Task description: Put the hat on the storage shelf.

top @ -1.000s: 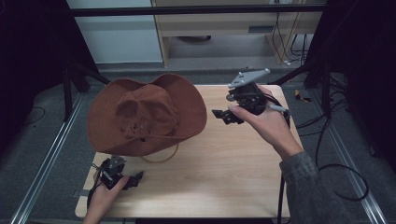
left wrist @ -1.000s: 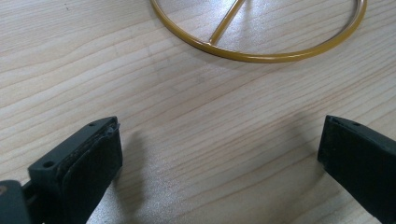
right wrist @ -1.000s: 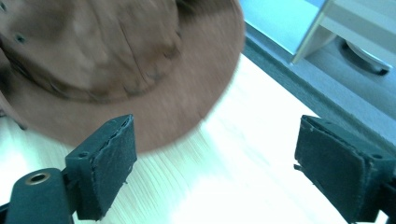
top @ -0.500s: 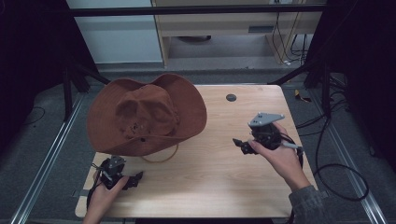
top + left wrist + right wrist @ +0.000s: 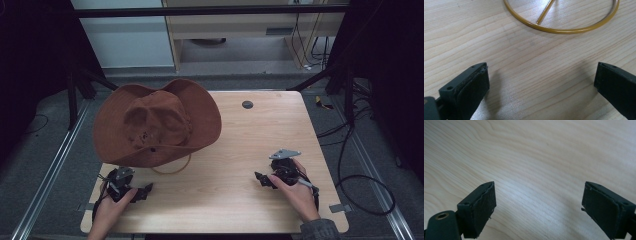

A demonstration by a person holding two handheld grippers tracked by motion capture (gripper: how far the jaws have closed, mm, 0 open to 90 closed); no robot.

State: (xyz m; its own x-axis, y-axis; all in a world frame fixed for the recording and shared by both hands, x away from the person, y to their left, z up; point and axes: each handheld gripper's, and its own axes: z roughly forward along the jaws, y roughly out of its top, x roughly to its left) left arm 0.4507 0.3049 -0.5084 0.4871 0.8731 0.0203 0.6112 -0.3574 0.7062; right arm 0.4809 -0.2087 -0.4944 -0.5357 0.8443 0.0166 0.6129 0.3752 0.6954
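A brown wide-brimmed hat (image 5: 157,122) rests at the back left of the wooden table (image 5: 240,145). A thin gold wire ring (image 5: 172,167) pokes out from under its front brim and also lies just ahead of my left gripper's jaws, the ring (image 5: 561,27) flat on the wood. My left gripper (image 5: 144,192) (image 5: 541,75) sits low at the front left, open and empty. At the front right, my right gripper (image 5: 262,180) (image 5: 539,195) hovers just over bare wood. Its jaws have just been opening and nothing is between them.
A small dark round disc (image 5: 247,104) sits in the table near its back edge. Black cables (image 5: 360,180) loop on the floor to the right. Metal rails (image 5: 55,165) run along both sides of the table.
My right hand has come down from high over the back right of the table to low over the front right. The left hand and the hat have stayed put.
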